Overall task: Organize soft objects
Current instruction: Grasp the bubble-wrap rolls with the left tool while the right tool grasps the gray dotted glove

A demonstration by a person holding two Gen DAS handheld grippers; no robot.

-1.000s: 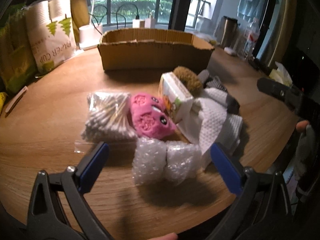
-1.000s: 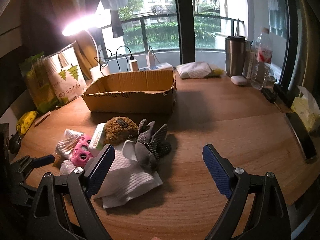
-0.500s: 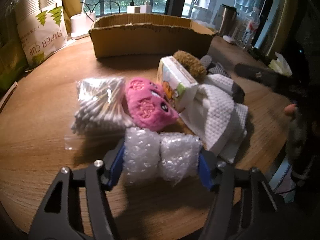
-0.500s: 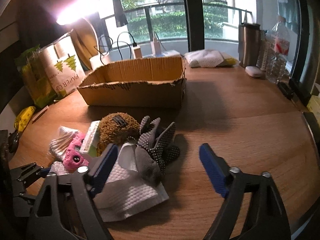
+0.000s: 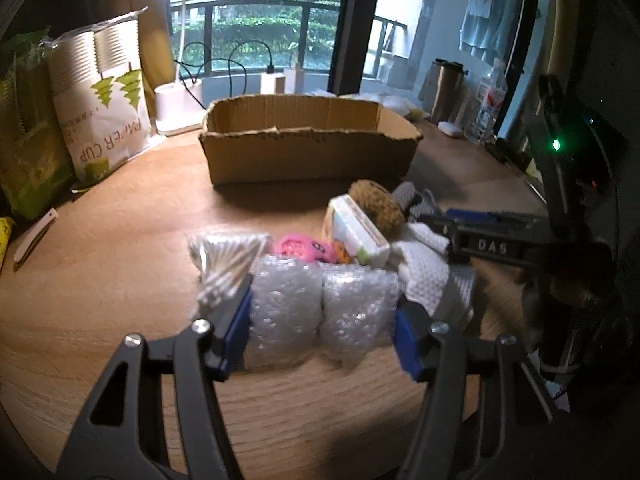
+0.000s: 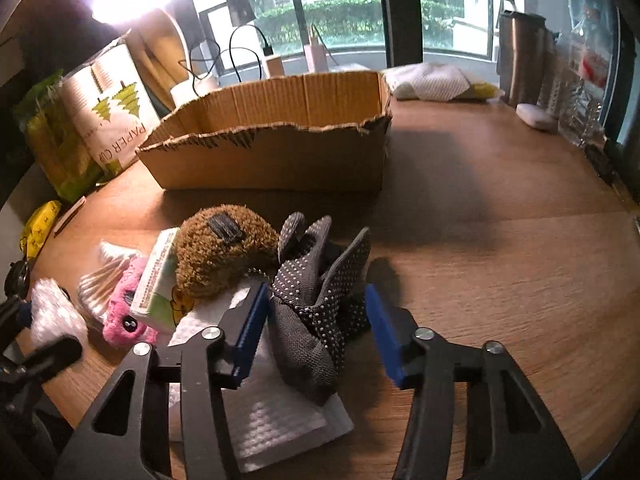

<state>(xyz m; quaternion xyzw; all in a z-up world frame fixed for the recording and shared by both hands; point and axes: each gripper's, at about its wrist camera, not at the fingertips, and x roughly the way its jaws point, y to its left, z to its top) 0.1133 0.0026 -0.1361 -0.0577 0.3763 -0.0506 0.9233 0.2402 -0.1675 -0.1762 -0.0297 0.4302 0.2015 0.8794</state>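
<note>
Table (image 6: 500,280) is carrying everything, and the big change is sitting on its near edge. A second ago the left gripper (image 5: 324,320) was hovering wide open short of the bubble wrap (image 5: 320,312); half a second ago it was closing in. Now both blue pads (image 5: 236,328) are pressing on the ends of the roll, so the wrap is clamped and looking slightly raised, though contact with the wood is hard to judge. Likely meaning: first soft item is getting picked, with the box (image 5: 308,148) behind the pile as its probable destination.

Right gripper (image 6: 316,324) is also shifting. It was standing wide open over bare wood beside the pile; now it is narrowing around the gloves (image 6: 316,300), left pad touching or nearly touching fabric, right pad still showing a gap. So partly open, holding nothing yet.

Count, big to small:
- box: one, open top, interior looking empty from here
- paper cup sleeve (image 5: 100,120): one, back left
- paper towel (image 6: 272,408): one folded stack under the gloves
- gloves: grey dotted, probably a pair, bunched so unclear
- brown plush (image 6: 220,248): one
- wrap: one roll, pinched into two lobes
- tissue pack (image 5: 360,236): one
- pink plush (image 5: 304,248): one
- cotton swab bag (image 5: 228,260): one
</note>
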